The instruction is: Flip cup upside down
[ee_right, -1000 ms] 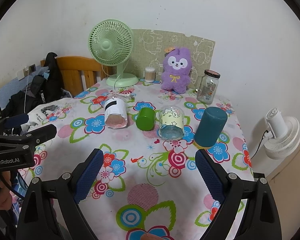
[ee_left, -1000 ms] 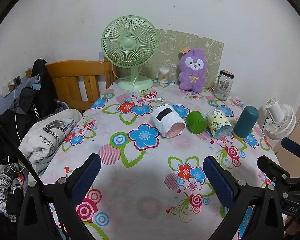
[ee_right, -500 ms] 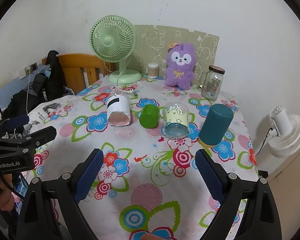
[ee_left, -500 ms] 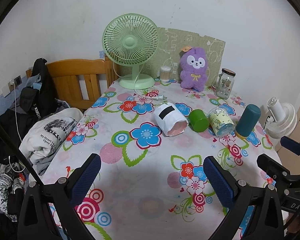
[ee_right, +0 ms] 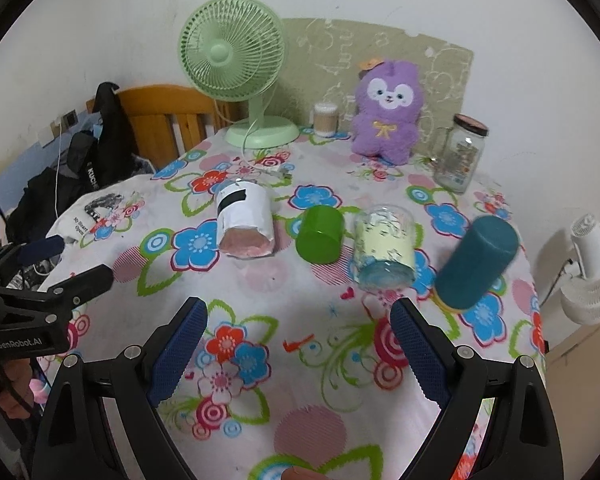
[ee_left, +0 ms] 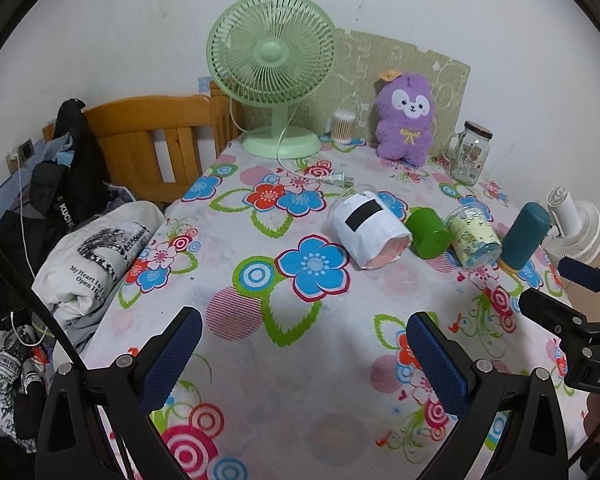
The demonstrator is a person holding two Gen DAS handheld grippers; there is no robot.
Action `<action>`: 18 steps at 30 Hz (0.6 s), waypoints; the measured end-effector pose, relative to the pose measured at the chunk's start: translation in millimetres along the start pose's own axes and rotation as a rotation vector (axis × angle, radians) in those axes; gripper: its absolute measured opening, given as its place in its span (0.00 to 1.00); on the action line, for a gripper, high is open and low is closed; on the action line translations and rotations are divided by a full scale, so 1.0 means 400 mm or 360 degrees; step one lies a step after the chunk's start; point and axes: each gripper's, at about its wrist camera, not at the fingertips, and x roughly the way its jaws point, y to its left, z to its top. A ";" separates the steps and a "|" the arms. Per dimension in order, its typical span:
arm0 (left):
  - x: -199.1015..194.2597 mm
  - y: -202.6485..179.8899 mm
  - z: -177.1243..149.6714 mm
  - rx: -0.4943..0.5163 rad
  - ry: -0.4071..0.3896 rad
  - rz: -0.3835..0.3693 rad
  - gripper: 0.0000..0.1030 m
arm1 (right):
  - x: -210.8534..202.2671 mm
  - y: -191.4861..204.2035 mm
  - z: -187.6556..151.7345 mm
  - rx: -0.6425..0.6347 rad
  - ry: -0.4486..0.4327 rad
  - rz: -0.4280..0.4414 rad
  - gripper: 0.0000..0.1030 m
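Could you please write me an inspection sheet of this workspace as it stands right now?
Surface: table under a flowered cloth, bare at the near edge.
Job's things: four cups in a row: white cup, green cup and clear cup lie on their sides; teal cup stands mouth down.
Clutter: green fan, plush toy, glass jar, cotton swab tub along the back.
Grippers: left tongs and right tongs open, above the near cloth, holding nothing.
Cables: fan cord with plug lies behind the white cup.
Surroundings: wooden chair, clothes pile, white fan beside the table.
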 end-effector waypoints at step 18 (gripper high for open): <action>0.215 0.062 0.094 0.0182 0.0162 0.0056 1.00 | 0.266 0.076 0.154 -0.0093 0.0238 0.0107 0.91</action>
